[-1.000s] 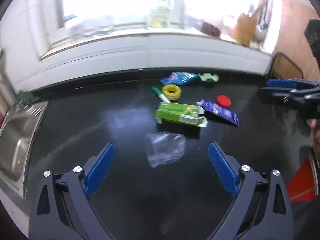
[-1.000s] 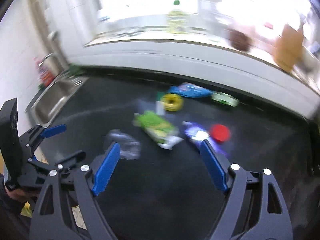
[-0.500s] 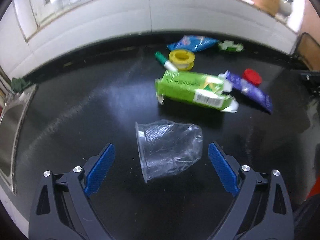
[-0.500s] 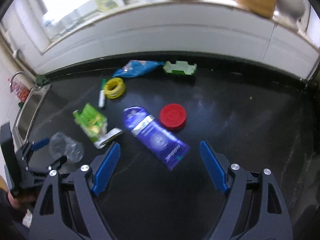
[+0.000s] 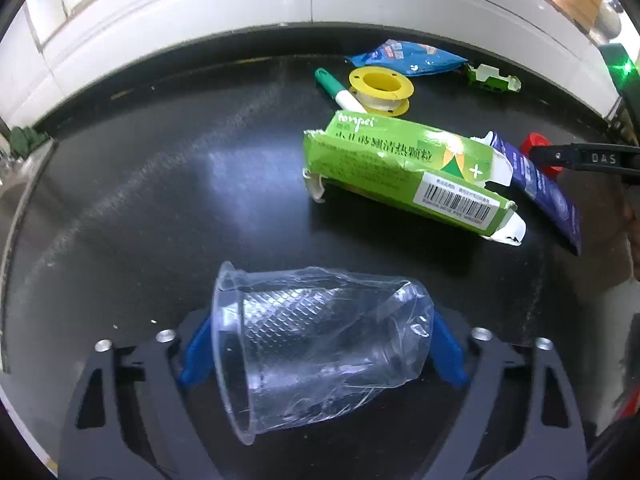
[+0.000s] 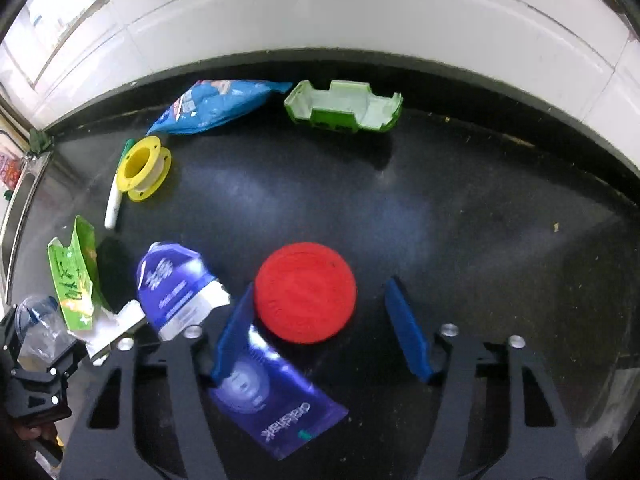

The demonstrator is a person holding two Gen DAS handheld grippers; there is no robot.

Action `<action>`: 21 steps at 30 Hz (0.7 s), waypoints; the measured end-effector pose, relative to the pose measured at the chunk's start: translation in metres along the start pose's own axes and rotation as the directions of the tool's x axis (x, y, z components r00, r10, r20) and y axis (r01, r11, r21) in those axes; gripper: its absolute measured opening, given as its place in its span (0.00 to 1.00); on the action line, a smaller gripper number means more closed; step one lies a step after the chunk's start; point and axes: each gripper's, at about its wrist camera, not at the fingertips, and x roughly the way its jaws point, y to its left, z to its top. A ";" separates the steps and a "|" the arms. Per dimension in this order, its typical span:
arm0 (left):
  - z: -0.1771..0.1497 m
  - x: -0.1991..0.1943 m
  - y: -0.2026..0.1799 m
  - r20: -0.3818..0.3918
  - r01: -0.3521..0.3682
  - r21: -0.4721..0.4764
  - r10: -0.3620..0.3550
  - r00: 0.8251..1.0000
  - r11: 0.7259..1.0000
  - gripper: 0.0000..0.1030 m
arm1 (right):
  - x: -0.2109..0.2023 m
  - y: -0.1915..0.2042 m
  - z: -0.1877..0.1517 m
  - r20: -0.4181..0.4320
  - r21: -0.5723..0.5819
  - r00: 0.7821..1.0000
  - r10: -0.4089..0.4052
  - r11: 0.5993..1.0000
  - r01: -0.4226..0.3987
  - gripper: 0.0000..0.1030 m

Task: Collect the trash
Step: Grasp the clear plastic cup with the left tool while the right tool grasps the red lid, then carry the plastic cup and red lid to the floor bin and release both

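Observation:
A crushed clear plastic cup (image 5: 320,344) lies on its side on the black counter, between the blue fingers of my left gripper (image 5: 320,350), which stands open around it. My right gripper (image 6: 320,330) is open around a red lid (image 6: 306,291); its left finger rests over a purple wrapper (image 6: 276,404). A torn green carton (image 5: 404,172) lies beyond the cup and also shows in the right wrist view (image 6: 74,276). The cup shows at the left edge of the right wrist view (image 6: 38,328).
A yellow tape spool (image 6: 142,168), a green-capped marker (image 6: 116,196), a blue snack bag (image 6: 216,106) and a green plastic tray (image 6: 344,108) lie near the white backsplash. A steel sink (image 5: 16,184) is at the far left.
Both grippers have moved forward and down. The cup now sits between the left fingers, and the red lid between the right fingers. Both remain open.

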 end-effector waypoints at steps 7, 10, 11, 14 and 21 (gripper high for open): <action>0.004 -0.007 -0.003 0.003 0.038 -0.009 -0.038 0.999 0.999 0.71 | -0.014 0.006 -0.003 0.021 -0.012 1.000 0.006 1.000 -0.005 0.48; 0.009 -0.022 -0.005 0.025 0.040 -0.006 -0.040 0.999 0.999 0.71 | -0.031 0.010 -0.003 0.047 -0.017 0.999 0.014 1.000 -0.013 0.48; 0.010 -0.027 -0.006 0.032 0.037 -0.003 -0.037 0.999 0.999 0.71 | -0.039 0.010 -0.005 0.054 -0.018 0.998 0.018 1.000 -0.017 0.48; 0.014 -0.047 -0.007 0.057 0.036 -0.002 -0.035 0.998 0.999 0.71 | -0.064 0.015 -0.011 0.083 -0.027 0.996 0.032 0.999 -0.030 0.48; 0.014 -0.096 -0.005 0.093 0.028 -0.012 -0.026 0.995 1.000 0.71 | -0.117 0.039 -0.029 0.132 -0.070 0.990 0.058 0.996 -0.049 0.48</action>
